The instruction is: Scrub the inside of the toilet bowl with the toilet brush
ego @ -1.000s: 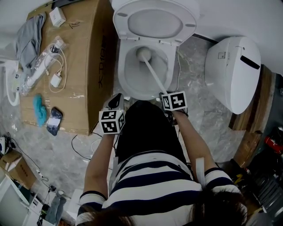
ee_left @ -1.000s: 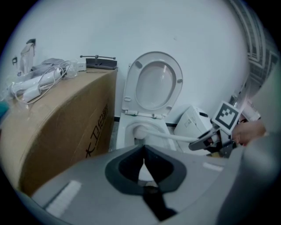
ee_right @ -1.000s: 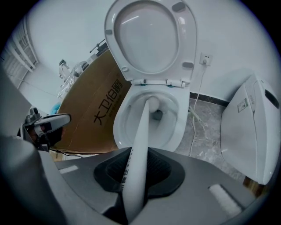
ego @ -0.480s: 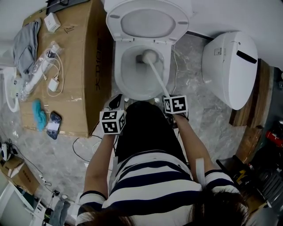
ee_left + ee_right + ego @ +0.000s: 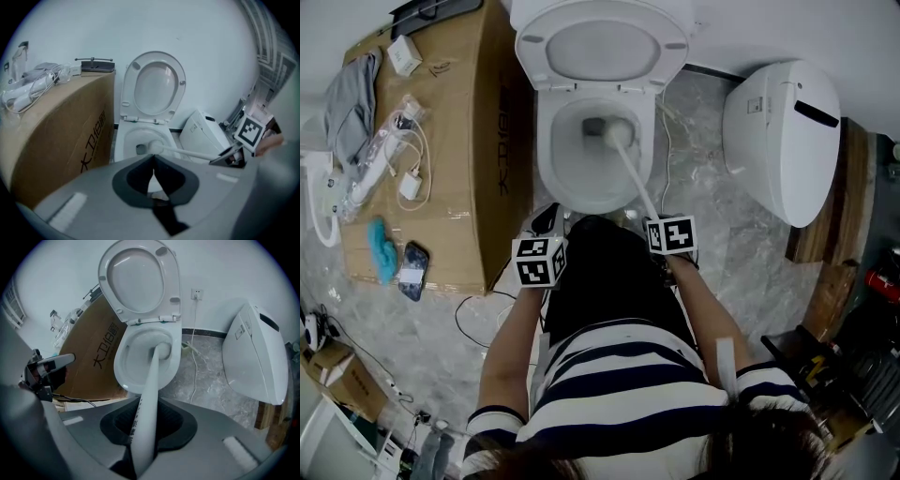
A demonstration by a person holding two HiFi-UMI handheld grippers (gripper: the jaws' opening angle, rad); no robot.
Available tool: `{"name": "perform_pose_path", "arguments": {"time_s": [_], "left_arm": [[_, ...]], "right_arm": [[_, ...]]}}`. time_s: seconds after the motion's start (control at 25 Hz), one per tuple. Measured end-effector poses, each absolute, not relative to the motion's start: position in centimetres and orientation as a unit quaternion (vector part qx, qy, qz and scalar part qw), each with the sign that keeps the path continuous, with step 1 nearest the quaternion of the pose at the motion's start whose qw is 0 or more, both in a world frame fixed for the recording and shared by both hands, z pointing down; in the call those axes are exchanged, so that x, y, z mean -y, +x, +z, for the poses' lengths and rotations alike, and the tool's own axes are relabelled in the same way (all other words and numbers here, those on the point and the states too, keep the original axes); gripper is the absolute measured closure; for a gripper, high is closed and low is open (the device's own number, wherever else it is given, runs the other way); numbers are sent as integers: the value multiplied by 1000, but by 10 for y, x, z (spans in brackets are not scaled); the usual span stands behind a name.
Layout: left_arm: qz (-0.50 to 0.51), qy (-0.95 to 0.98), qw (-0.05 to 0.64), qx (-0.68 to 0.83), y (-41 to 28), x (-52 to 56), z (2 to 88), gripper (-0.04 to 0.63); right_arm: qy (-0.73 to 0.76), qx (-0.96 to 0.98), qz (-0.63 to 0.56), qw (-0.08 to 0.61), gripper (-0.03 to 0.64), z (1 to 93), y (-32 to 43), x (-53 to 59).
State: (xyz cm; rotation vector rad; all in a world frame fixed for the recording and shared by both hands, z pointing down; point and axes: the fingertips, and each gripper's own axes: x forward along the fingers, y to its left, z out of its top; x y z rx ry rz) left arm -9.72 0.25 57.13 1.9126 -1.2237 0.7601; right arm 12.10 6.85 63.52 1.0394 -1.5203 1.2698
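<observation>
Grips the toilet brush (image 5: pixel 151 376) by its white handle in the right gripper (image 5: pixel 143 437), jaws clamped on the shaft. Points it forward and down from that claw into the toilet bowl (image 5: pixel 546 164), head sunk low near the drain, bristles too blurred to make out. Hides the handle's tail end under the jaws. Holds the left gripper (image 5: pixel 153 174) pinched together on nothing, left of the right claw, short of the bowl's front rim. Shows a cardboard box (image 5: pixel 61 131) further left, cut off at the view's edge.
</observation>
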Motion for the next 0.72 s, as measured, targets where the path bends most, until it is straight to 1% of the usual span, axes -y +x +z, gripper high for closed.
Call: {"name": "perform_pose_path", "arguments": {"time_s": [0.32, 0.72], "left_arm": [[298, 745, 367, 471, -91, -9, 575, 595], [299, 739, 370, 478, -91, -13, 579, 595]], "right_arm": [[387, 610, 521, 455, 534, 636, 118, -103], [345, 610, 551, 453, 534, 633, 104, -128]]}}
